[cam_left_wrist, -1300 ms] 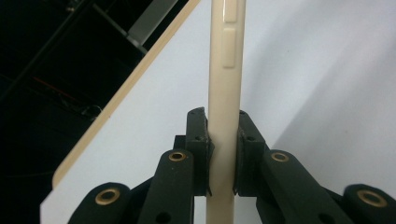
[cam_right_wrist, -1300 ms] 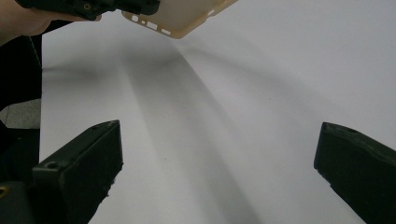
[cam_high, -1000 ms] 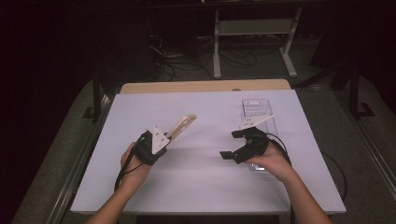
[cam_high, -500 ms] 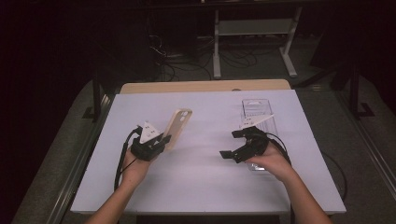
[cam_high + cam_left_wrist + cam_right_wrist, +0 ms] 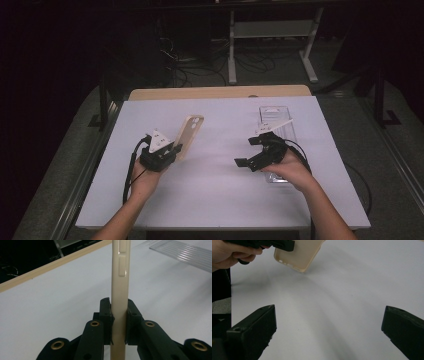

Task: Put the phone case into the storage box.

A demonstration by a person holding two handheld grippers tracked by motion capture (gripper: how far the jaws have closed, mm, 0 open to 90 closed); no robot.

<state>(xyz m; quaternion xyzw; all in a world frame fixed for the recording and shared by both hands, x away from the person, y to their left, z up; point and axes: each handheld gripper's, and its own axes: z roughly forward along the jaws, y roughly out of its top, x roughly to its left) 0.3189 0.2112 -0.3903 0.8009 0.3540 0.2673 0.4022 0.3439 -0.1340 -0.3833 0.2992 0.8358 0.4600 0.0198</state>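
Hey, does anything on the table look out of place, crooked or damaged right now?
Nothing stands out. The left gripper holds the beige phone case by its edge, tilted above the white table. The right gripper is open, and the clear plastic box lies flat behind it.

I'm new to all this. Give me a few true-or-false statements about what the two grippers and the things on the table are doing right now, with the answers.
1. The left gripper is clamped on a beige phone case. True.
2. The right gripper holds the phone case too. False: its jaws stand wide open with nothing between them.
3. A clear plastic box lies on the table by the right gripper. True.
4. The phone case lies flat on the table. False: it is held up off the table, tilted, gripped at one end.
5. The table top is bare wood all over. False: it is white, with a wooden strip at the far edge.
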